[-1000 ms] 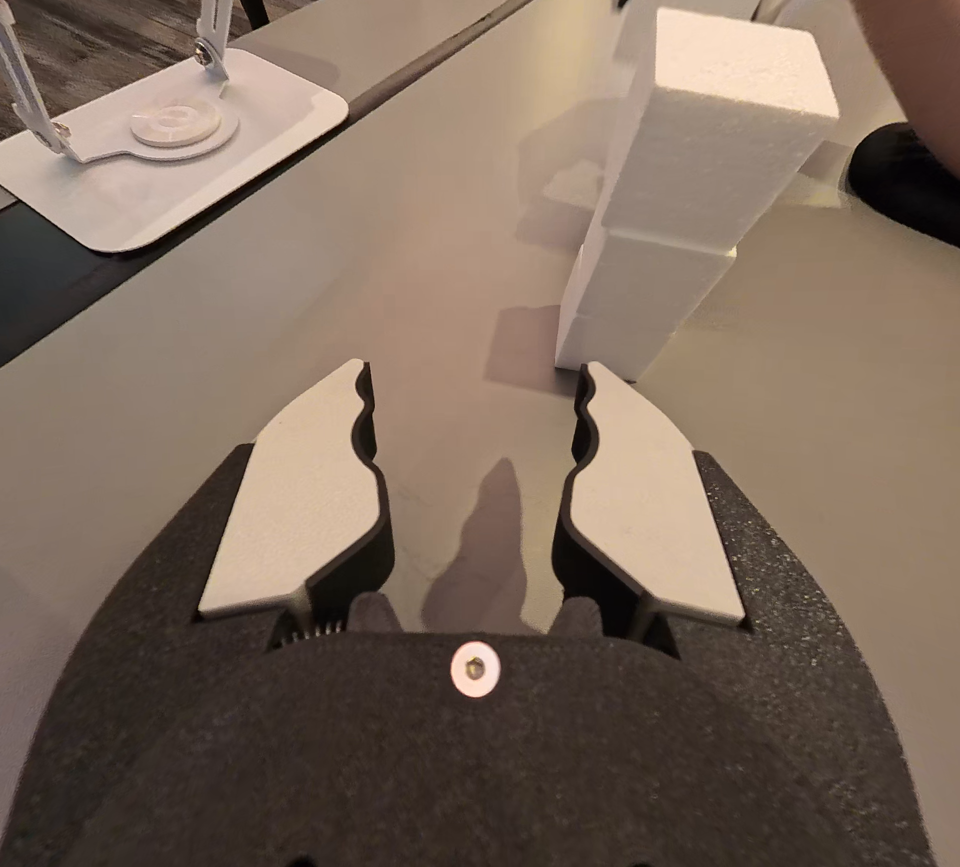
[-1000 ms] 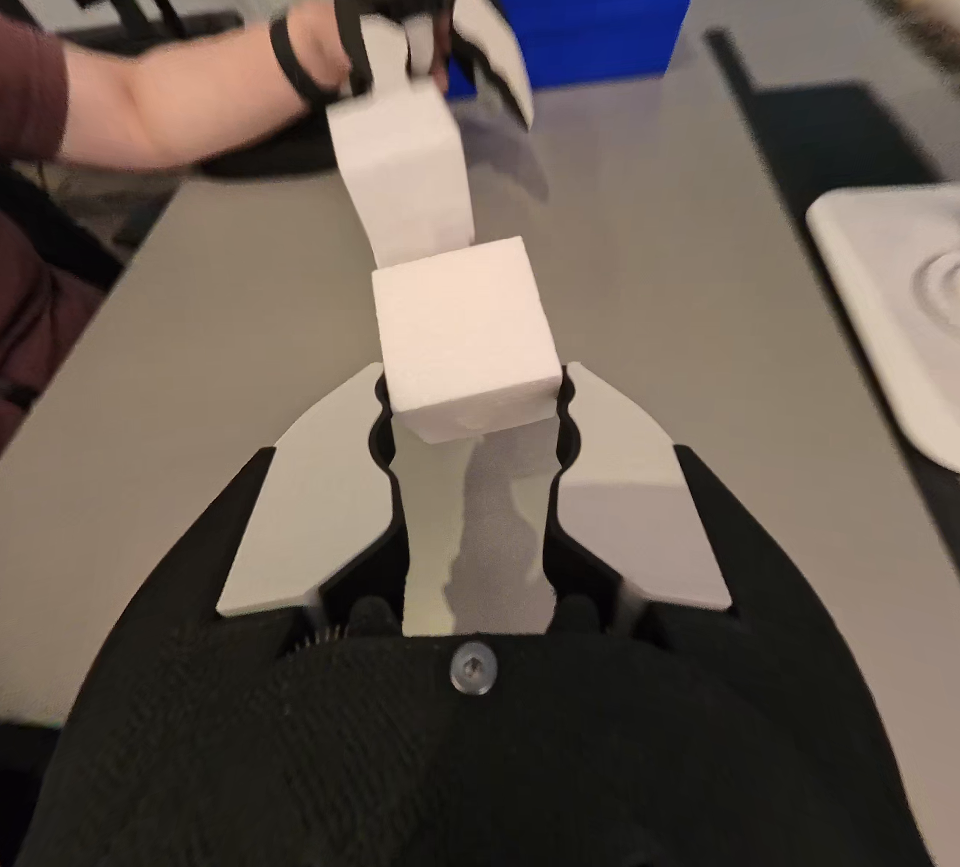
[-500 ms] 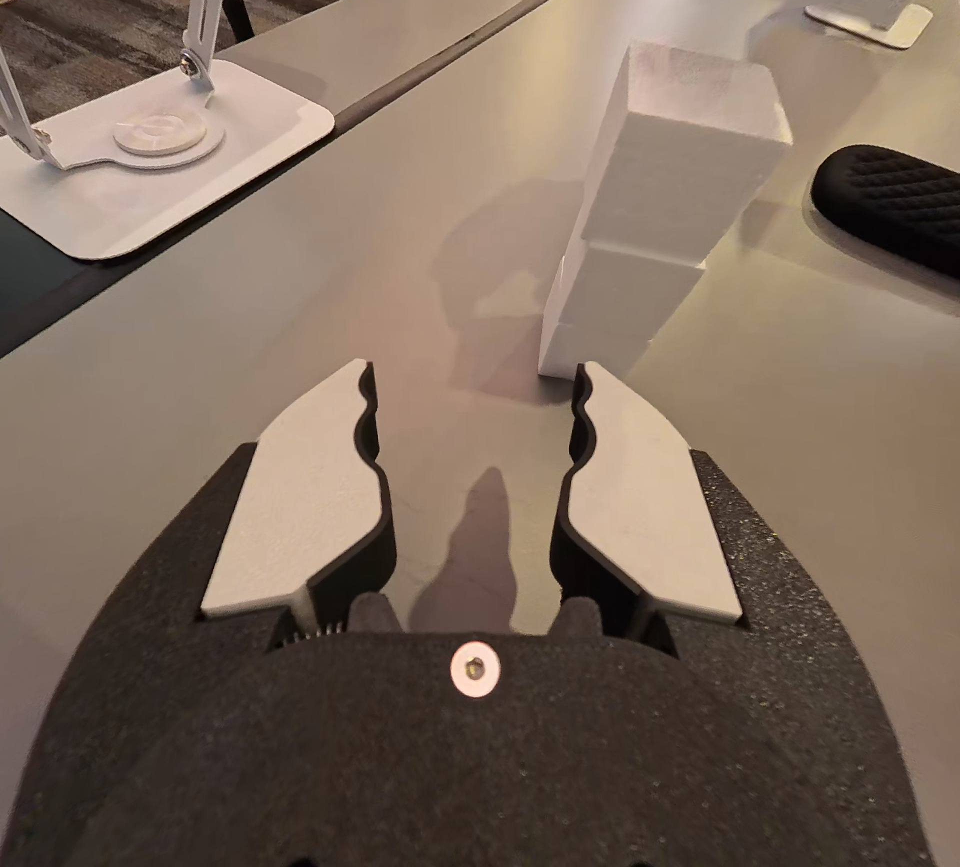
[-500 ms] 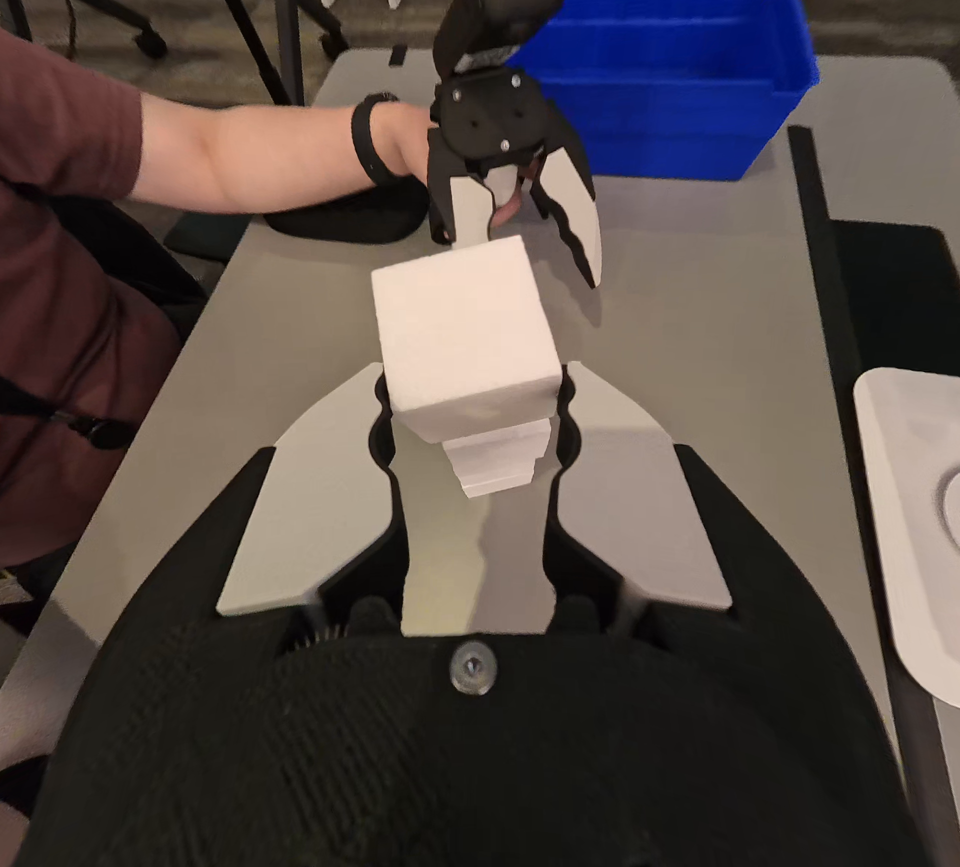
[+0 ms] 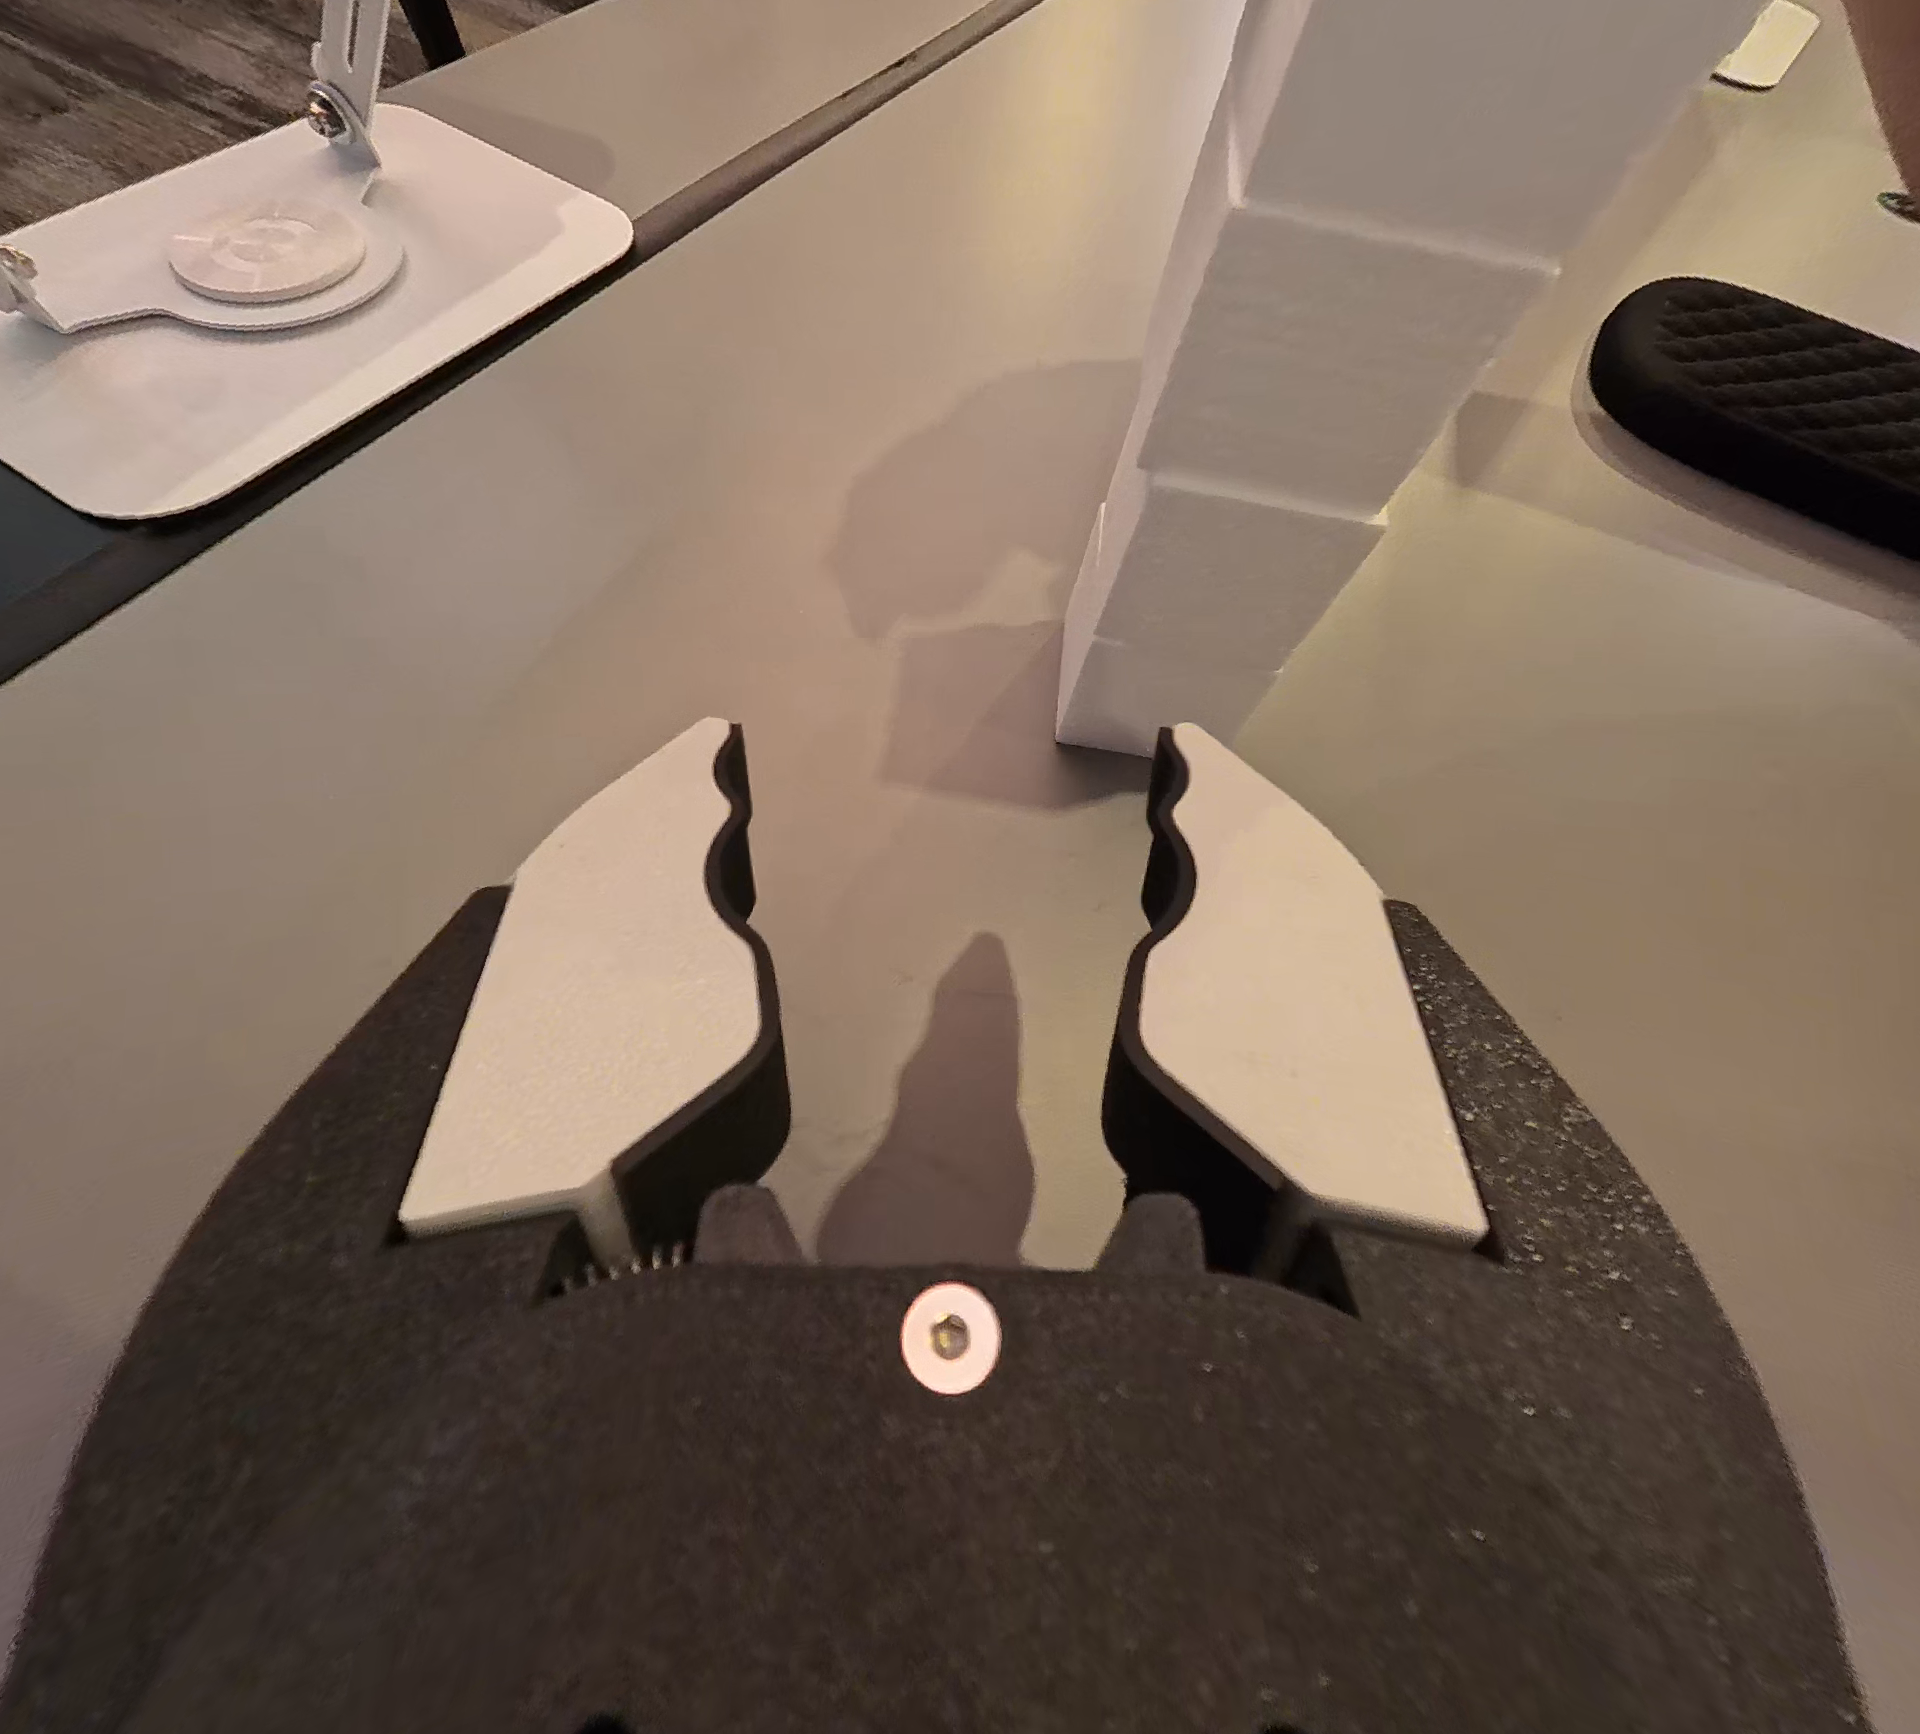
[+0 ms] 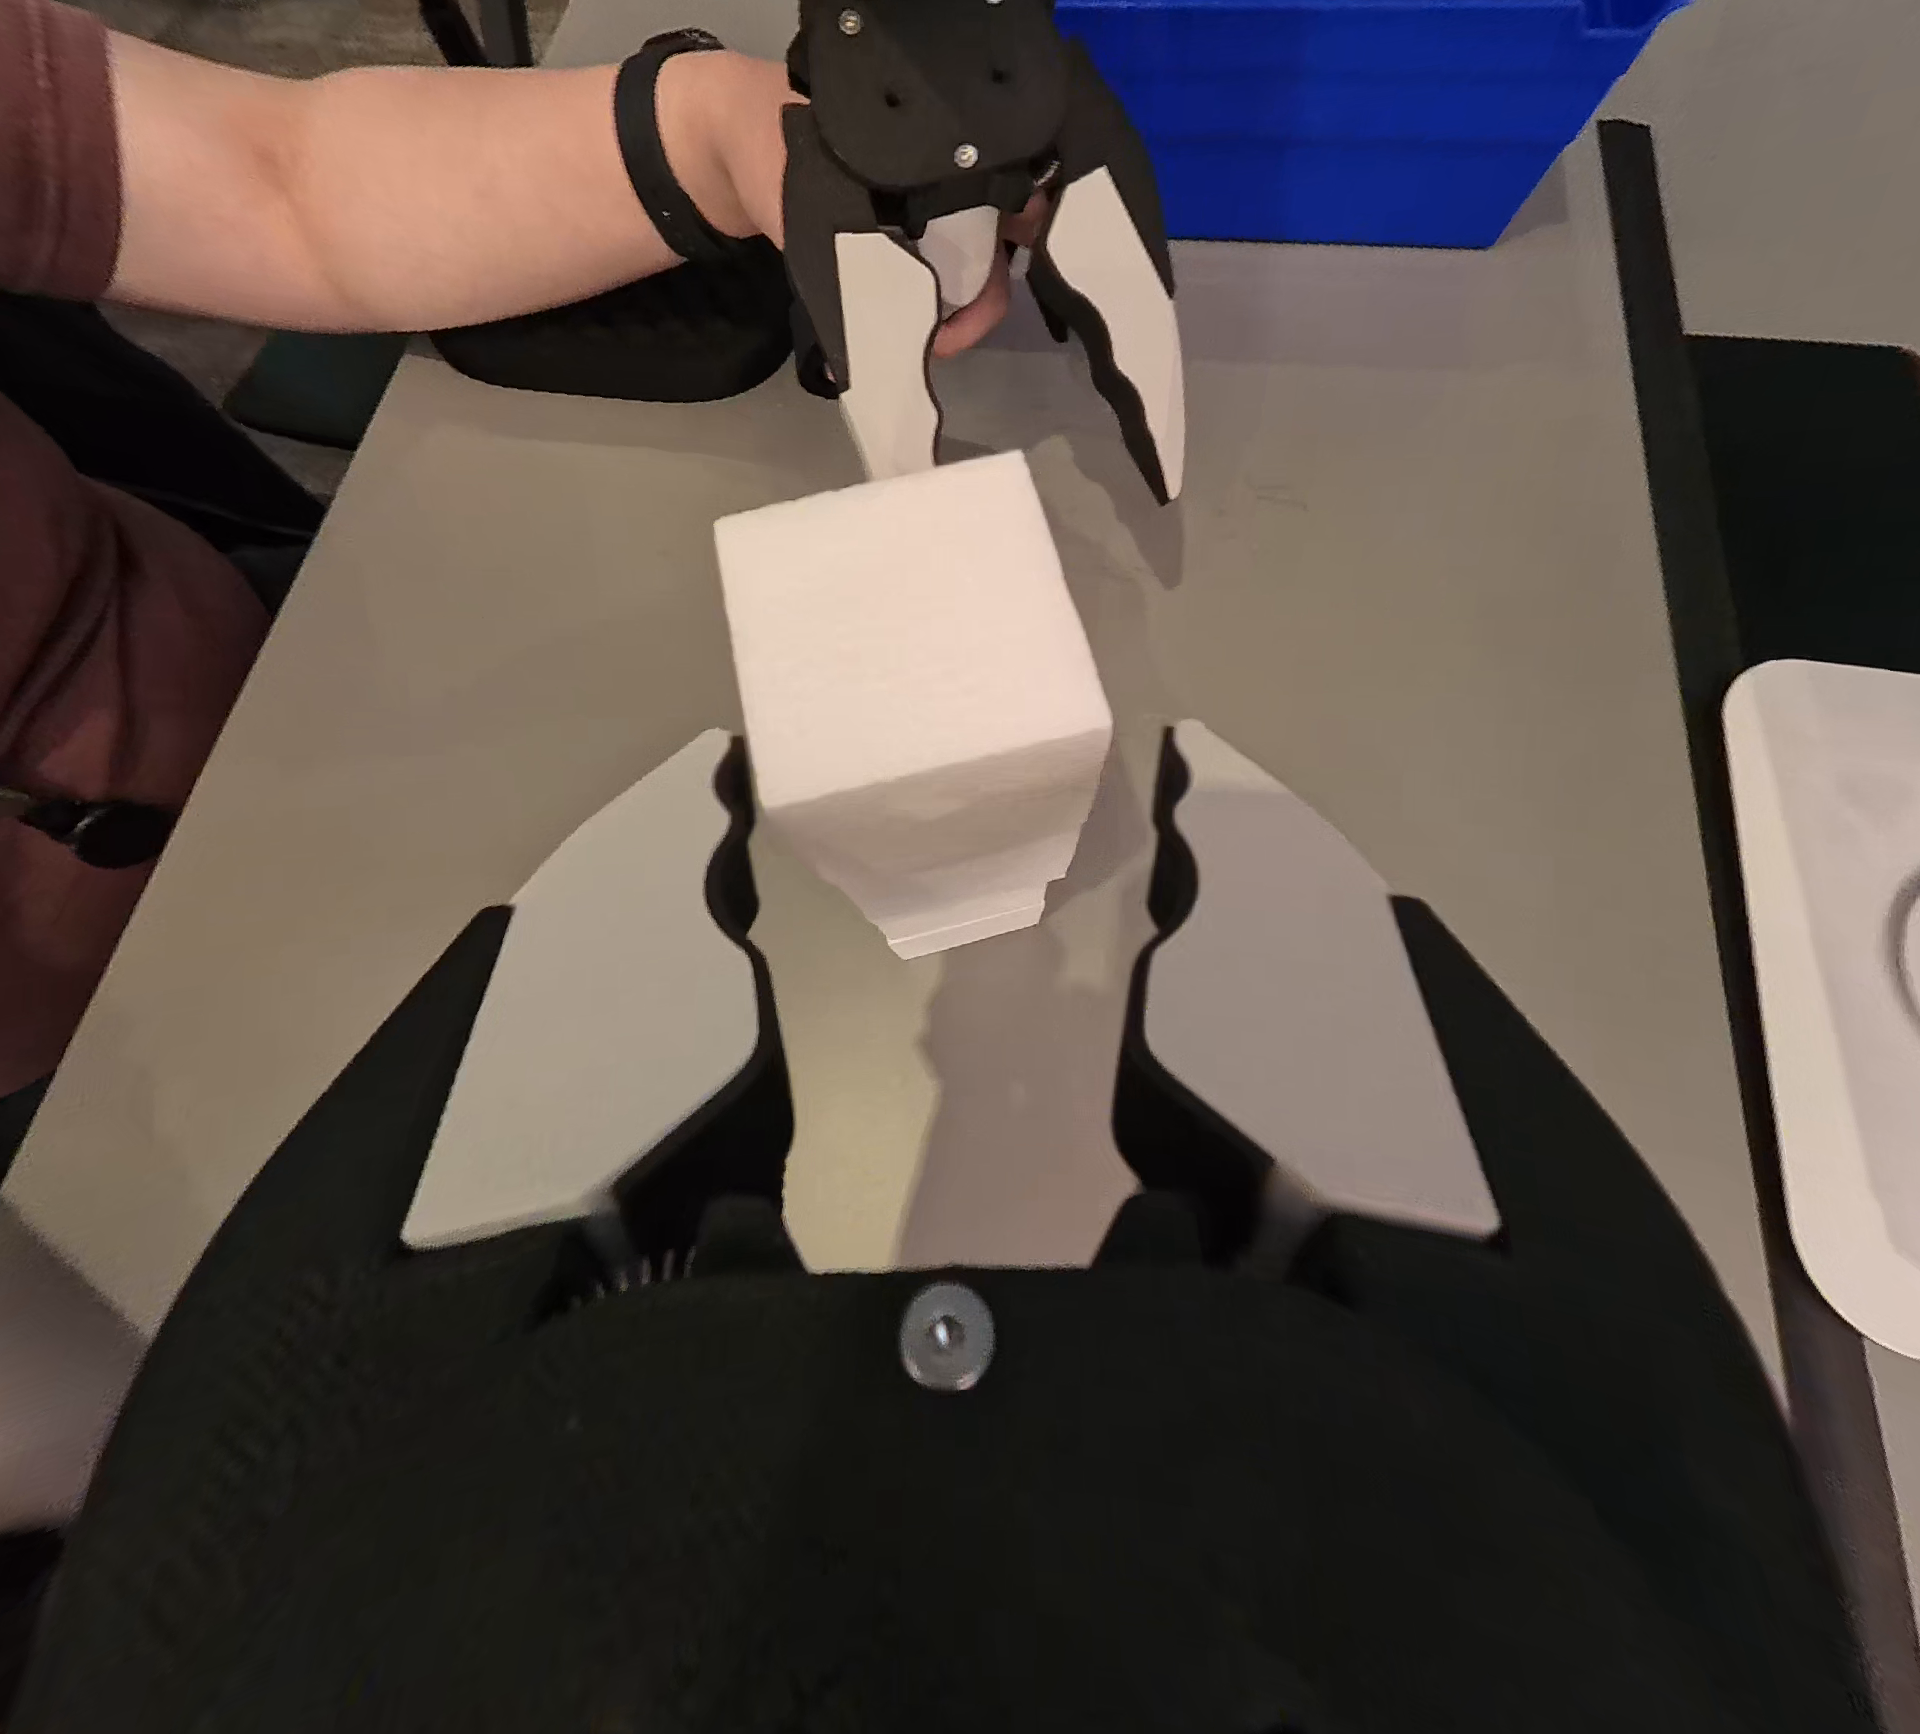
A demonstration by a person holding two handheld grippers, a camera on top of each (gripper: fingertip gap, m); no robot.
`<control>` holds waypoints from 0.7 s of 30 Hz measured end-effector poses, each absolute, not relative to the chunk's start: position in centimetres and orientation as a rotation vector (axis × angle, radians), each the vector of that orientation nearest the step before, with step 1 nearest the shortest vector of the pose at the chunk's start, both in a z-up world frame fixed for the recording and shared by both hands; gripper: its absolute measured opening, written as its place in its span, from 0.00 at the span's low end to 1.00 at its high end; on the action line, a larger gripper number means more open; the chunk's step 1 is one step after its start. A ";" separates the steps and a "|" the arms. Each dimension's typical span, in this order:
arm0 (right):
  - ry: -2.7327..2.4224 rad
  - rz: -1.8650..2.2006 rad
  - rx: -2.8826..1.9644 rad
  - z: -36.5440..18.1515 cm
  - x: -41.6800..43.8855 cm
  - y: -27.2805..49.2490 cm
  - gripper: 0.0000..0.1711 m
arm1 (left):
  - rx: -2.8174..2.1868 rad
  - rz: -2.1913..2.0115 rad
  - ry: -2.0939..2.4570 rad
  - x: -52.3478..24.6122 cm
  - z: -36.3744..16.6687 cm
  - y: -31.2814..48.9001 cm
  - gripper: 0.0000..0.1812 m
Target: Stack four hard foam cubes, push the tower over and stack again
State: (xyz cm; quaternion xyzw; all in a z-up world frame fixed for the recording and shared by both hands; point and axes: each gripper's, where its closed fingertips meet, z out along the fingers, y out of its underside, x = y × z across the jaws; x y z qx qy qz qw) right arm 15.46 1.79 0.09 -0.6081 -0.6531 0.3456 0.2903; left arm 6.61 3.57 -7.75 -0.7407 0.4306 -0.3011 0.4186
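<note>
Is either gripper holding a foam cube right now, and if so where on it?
Nothing is held. The left gripper is open beside the foam tower, and the right gripper is open with its fingers apart from the top cube.

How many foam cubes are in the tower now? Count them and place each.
4, in one stack on the grey table: bottom cube, second cube, third cube, and top cube between the open right gripper fingers. None seen elsewhere.
</note>
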 end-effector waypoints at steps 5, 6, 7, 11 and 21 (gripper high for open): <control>-1.521 1.061 -1.385 4.4 16.7 0.6 0.51 | -1.792 -0.829 1.073 7.0 -6.6 3.1 0.42; -1.456 1.054 -1.343 5.4 17.6 0.7 0.51 | -1.764 -0.864 1.074 7.3 -6.1 2.7 0.42; -1.389 1.039 -1.319 6.4 18.7 1.0 0.51 | -1.734 -0.904 1.073 7.5 -5.6 2.3 0.42; -1.162 0.897 -1.389 7.9 24.9 3.0 0.48 | -1.687 -1.018 1.076 8.2 -4.2 1.1 0.42; -0.792 0.562 -1.490 8.3 38.5 6.2 0.00 | -1.815 -1.110 1.108 9.4 -5.6 -0.1 0.00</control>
